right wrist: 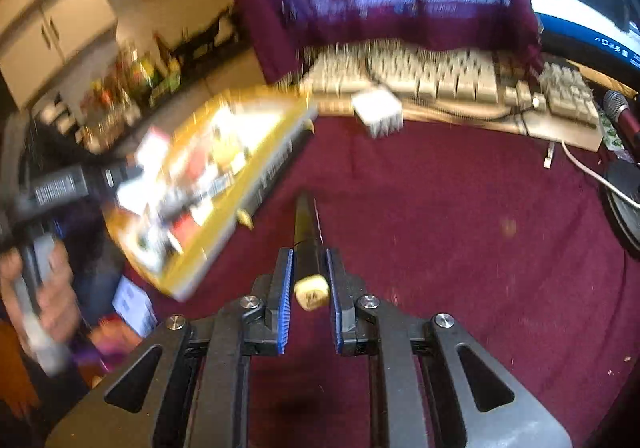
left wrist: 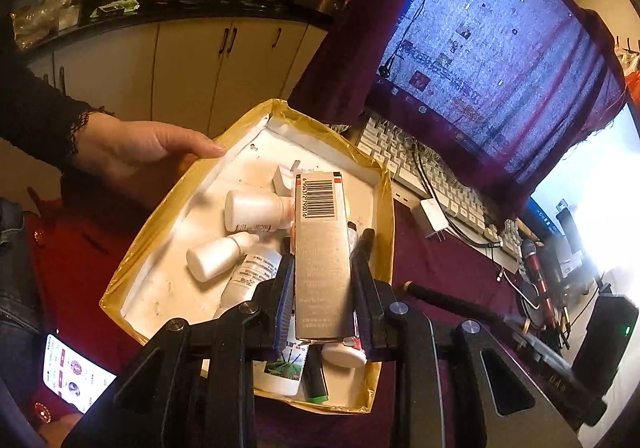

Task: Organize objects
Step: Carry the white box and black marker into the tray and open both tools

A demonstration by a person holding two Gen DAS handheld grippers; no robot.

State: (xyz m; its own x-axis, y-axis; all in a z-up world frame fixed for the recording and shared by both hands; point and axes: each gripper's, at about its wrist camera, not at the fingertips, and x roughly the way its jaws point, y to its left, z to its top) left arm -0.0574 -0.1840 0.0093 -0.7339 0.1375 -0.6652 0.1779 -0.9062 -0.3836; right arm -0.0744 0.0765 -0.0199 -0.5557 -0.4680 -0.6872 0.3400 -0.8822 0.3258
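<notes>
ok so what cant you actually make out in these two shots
- Right wrist view: contents of the yellow box, smeared by motion blur.
- Left wrist view: small print on the silver carton in the left gripper, too fine.
- Left wrist view: bottles under the carton, partly hidden.
- Right wrist view: black stick in the right gripper, unidentifiable.

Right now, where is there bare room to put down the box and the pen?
The tray is bare along its left wall and far corner; its near right half is crowded with bottles. The red cloth is free between tray, charger and keyboard.
</notes>
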